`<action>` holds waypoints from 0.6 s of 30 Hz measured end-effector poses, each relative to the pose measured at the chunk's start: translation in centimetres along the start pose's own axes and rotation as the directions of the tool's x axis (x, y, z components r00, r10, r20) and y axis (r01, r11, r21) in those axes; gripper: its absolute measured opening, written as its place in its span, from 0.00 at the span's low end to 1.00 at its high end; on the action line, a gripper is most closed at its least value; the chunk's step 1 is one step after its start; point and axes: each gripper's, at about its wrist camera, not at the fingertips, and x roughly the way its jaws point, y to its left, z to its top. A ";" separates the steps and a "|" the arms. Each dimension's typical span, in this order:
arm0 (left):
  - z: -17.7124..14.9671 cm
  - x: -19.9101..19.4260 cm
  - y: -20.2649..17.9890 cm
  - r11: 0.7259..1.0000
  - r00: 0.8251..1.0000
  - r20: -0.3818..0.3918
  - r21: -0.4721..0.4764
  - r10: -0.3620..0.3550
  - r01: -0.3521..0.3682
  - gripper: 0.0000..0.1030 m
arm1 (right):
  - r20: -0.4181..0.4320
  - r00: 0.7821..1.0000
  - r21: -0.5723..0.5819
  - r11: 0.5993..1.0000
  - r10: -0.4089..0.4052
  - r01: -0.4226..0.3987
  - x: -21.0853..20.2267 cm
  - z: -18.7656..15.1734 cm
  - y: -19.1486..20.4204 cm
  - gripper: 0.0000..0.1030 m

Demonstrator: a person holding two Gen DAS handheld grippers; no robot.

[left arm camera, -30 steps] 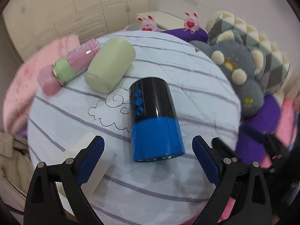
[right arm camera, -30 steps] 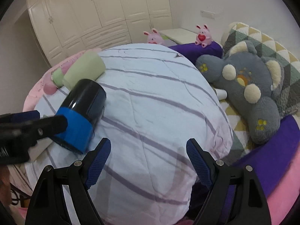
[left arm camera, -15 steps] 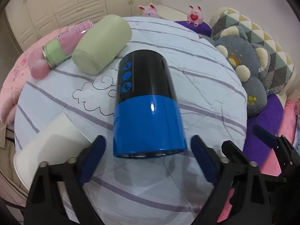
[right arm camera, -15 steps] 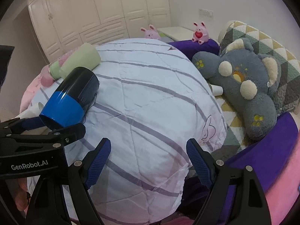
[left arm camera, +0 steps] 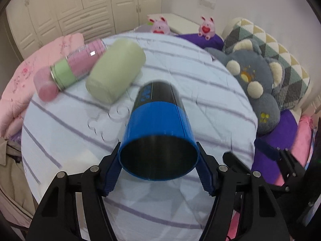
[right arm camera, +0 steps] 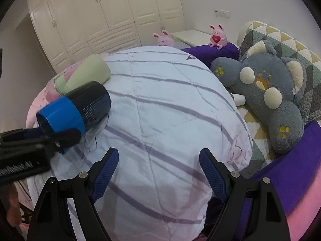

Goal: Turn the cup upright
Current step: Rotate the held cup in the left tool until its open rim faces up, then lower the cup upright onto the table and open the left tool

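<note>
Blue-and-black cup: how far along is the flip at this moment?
Done: the left gripper is shut on the blue-and-black cup at its open blue end. In hand: the cup is tilted, its mouth facing the left camera. Left: turning it upright and setting it on the striped quilt. The right gripper is open, idle.

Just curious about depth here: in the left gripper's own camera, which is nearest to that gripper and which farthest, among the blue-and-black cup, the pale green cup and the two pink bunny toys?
1. Blue-and-black cup: between the left gripper fingers.
2. Pale green cup: beyond, up-left on the quilt.
3. Pink bunny toys: far back, past the bed; those two are too close to call.
</note>
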 end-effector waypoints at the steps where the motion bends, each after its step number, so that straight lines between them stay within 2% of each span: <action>1: 0.6 -0.1 0.1 1.000 1.000 0.014 -0.002 0.001 -0.001 0.66 | 0.004 1.000 0.002 1.000 0.002 -0.002 0.1 0.2 0.1 0.82; 7: 3.9 0.5 0.6 1.000 0.999 0.037 -0.015 -0.007 0.007 0.66 | 0.014 1.000 0.016 1.000 0.007 -0.007 0.9 1.8 0.3 0.82; 16: 6.6 1.9 1.2 1.000 1.000 0.026 -0.027 -0.012 0.013 0.67 | 0.016 1.000 0.014 1.000 0.025 -0.025 2.4 4.0 1.0 0.82; 17: 6.8 2.0 1.3 1.000 1.000 0.020 -0.028 -0.010 0.011 0.71 | 0.015 1.000 0.014 1.000 0.025 -0.025 2.4 4.1 1.0 0.82; 18: 6.8 2.2 1.3 0.999 1.000 0.016 -0.031 -0.009 0.009 0.79 | 0.014 1.000 0.014 1.000 0.027 -0.027 2.5 4.2 1.1 0.82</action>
